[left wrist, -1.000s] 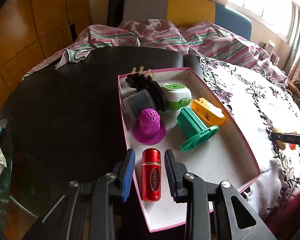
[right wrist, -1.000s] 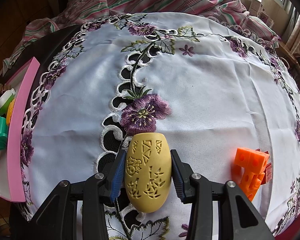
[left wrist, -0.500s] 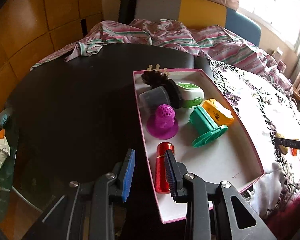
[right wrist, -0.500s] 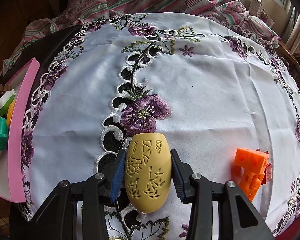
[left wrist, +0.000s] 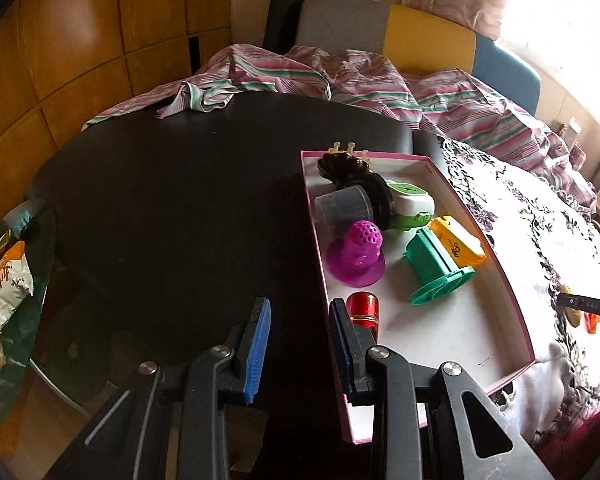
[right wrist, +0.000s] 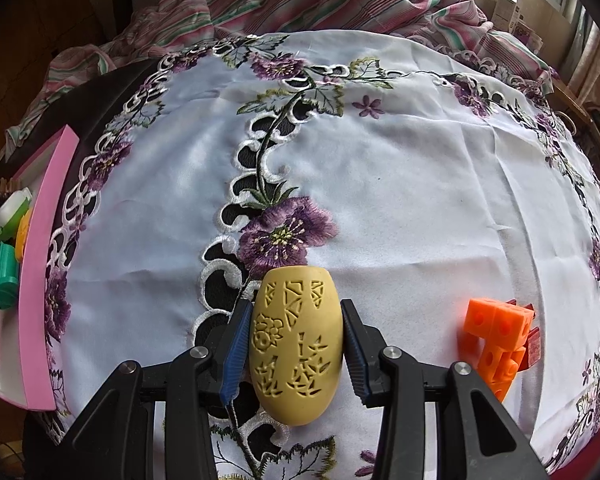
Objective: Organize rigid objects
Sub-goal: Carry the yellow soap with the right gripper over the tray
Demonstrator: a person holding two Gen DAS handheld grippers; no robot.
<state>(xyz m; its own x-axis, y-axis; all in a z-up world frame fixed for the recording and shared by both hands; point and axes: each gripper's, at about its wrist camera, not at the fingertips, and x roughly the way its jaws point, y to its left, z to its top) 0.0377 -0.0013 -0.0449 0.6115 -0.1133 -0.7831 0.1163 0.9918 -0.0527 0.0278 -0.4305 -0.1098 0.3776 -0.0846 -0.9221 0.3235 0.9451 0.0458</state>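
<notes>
L wrist view alone shows the inside of the pink-edged tray [left wrist: 516, 312] in full: red cylinder [left wrist: 363, 309] at its near-left, purple perforated cap [left wrist: 356, 254] beyond it, grey cup [left wrist: 342, 208] and dark hair clip [left wrist: 346, 168] toward the far end, green/white case [left wrist: 412, 200], yellow block [left wrist: 458, 242] and teal spool [left wrist: 434, 270] toward the tray's far-right side. It also shows the bare black table [left wrist: 180, 200] on the tray's left. R wrist view sees the tray [right wrist: 40, 280] only edge-on at far left, contents mostly hidden, but shows what the L can't: the white embroidered cloth [right wrist: 420, 180] right of the tray, and an orange block cluster [right wrist: 496, 340] on it, well apart from the tray.

Yellow carved egg-shaped piece [right wrist: 296, 346] sits on the cloth, between the R gripper [right wrist: 296, 350] fingers, well to the right of the tray. Both pads look pressed on its flanks, so R is clamped on it at about egg width.

L gripper [left wrist: 298, 346] is spread apart, nothing between the fingers. It hangs over the table just outside the tray's left wall; its right finger [left wrist: 342, 344] overlaps the wall and covers part of the red cylinder. Contact there: can't tell.
</notes>
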